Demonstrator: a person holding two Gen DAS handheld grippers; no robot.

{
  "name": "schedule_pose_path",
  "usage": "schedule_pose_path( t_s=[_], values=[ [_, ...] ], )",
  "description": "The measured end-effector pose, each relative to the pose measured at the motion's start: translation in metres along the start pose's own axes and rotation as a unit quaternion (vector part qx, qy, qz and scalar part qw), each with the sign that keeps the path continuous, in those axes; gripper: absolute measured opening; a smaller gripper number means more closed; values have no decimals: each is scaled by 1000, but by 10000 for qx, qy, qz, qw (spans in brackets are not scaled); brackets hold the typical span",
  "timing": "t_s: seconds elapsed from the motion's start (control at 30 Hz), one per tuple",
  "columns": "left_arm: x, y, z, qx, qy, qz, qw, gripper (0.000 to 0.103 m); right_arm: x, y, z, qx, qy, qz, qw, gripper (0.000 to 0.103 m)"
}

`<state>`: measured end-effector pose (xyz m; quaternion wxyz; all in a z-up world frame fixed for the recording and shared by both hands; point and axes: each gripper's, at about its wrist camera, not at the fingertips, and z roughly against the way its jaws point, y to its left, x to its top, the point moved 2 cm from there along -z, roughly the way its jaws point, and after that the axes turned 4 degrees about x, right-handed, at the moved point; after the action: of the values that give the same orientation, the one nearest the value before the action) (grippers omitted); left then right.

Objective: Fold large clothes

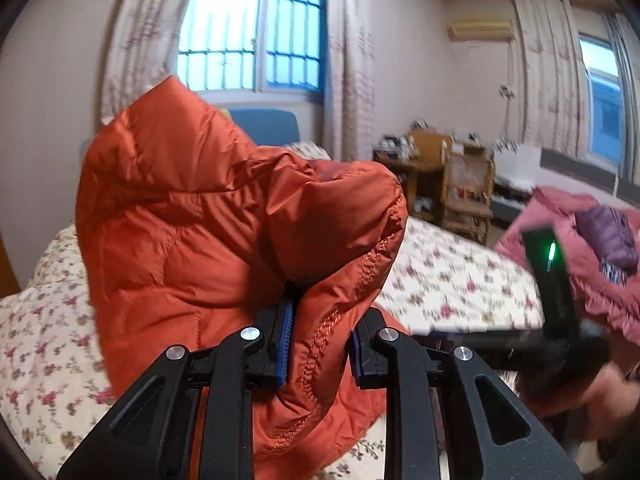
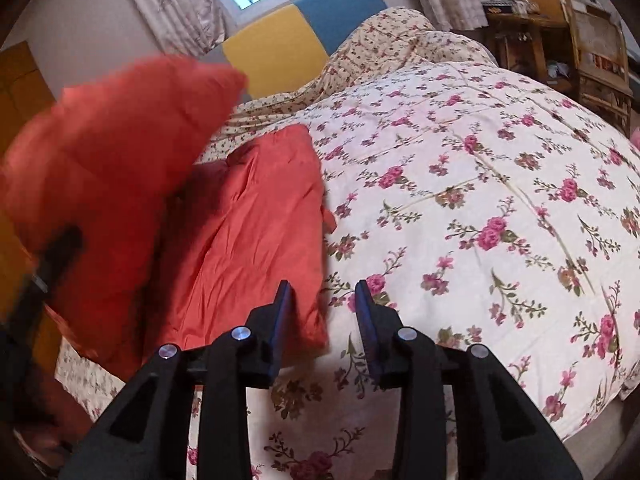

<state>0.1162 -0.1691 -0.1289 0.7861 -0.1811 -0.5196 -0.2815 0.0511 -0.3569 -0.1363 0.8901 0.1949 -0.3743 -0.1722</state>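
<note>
The left hand-held gripper [image 1: 320,344] is clenched on a stitched edge of the orange quilted puffer jacket [image 1: 192,216], whose padded fabric fills the gap between its blue-padded fingers [image 1: 285,344] and rises in a bulky fold above and to the left of them, lifted off the bed. To the right of this gripper a black device with a green light [image 1: 550,272] stands over the floral quilt on the bed [image 1: 452,280]; beyond it lies a pink bedspread [image 1: 560,216].

The right hand-held gripper [image 2: 323,320] is released, its fingers parted with nothing between them, held above the same floral quilt [image 2: 480,200]. Ahead and left of its left finger, part of the jacket [image 2: 256,232] lies flat on the bed, while a blurred raised portion hangs further left. A yellow and blue headboard [image 2: 300,28] stands beyond.
</note>
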Motion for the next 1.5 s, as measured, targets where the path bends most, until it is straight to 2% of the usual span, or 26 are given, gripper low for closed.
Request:
schedule_pose_path(
  t_s=[0.13, 0.23, 0.33, 0.4, 0.5, 0.63, 0.7, 0.73, 0.77, 0.83, 0.93, 0.97, 1.03, 1.17, 1.23, 1.33, 1.4, 1.43, 1.47, 1.5],
  values=[
    [-27, -11, -31, -247, 507, -108, 9984, 22, 3, -3, 15, 171, -84, -138, 9997, 38],
    [-44, -21, -43, -373, 645, -340, 9966, 24, 3, 3, 27, 144, -147, 35, 9998, 41],
    [-51, -29, -49, -369, 698, -515, 9955, 24, 0, 8, 40, 323, -203, 38, 9993, 43],
    [-51, -28, -49, -378, 709, -478, 9956, 24, 0, 11, 46, 567, -260, -11, 9981, 49],
    [-47, -24, -47, -449, 715, -341, 9958, 24, 3, 20, 52, 904, -336, 30, 9953, 50],
    [-49, -20, -35, -489, 612, -261, 9966, 24, 4, 37, 46, 1284, -106, 174, 9915, 53],
    [-52, -20, -31, -496, 583, -282, 9967, 24, 1, 44, 38, 1272, 48, 251, 9915, 53],
    [-53, -21, -31, -495, 570, -298, 9967, 24, 0, 46, 33, 1189, 110, 286, 9924, 47],
    [-54, -22, -30, -497, 565, -299, 9967, 24, -1, 49, 28, 1154, 206, 325, 9926, 30],
    [-53, -21, -28, -519, 592, -300, 9964, 24, -3, 53, 19, 995, 296, 464, 9935, 16],
    [-51, -18, -14, -768, 590, -283, 9949, 25, -1, 46, 18, 778, 267, 435, 9957, 11],
    [-50, -16, -8, -857, 568, -236, 9944, 30, -2, 41, 16, 598, 316, 407, 9969, 10],
    [-48, -6, 7, -954, 473, 6, 9943, 30, -7, 25, 8, 444, 450, 213, 9978, 10],
    [-41, 28, 23, -571, 262, 477, 9969, 30, -18, 7, -6, 377, 648, -131, 9971, 10],
    [-35, 55, 26, -147, 121, 784, 9967, 30, -19, 4, -5, 466, 640, -249, 9966, 10],
    [-22, 113, 22, 711, 29, 1561, 9852, 30, -18, 3, -2, 540, 618, -291, 9962, 11],
    [-18, 142, 17, 1051, 24, 1978, 9746, 30, -19, 1, 1, 593, 573, -300, 9961, 21],
    [-17, 154, 13, 1063, 48, 2201, 9696, 30, -18, -1, 3, 605, 553, -342, 9960, 34],
    [-16, 159, 8, 1032, 82, 2322, 9672, 30, -14, -2, 6, 609, 489, -393, 9962, 41],
    [-17, 160, 4, 1017, 110, 2346, 9667, 30, -12, -3, 13, 636, 391, -384, 9965, 41]
  ],
)
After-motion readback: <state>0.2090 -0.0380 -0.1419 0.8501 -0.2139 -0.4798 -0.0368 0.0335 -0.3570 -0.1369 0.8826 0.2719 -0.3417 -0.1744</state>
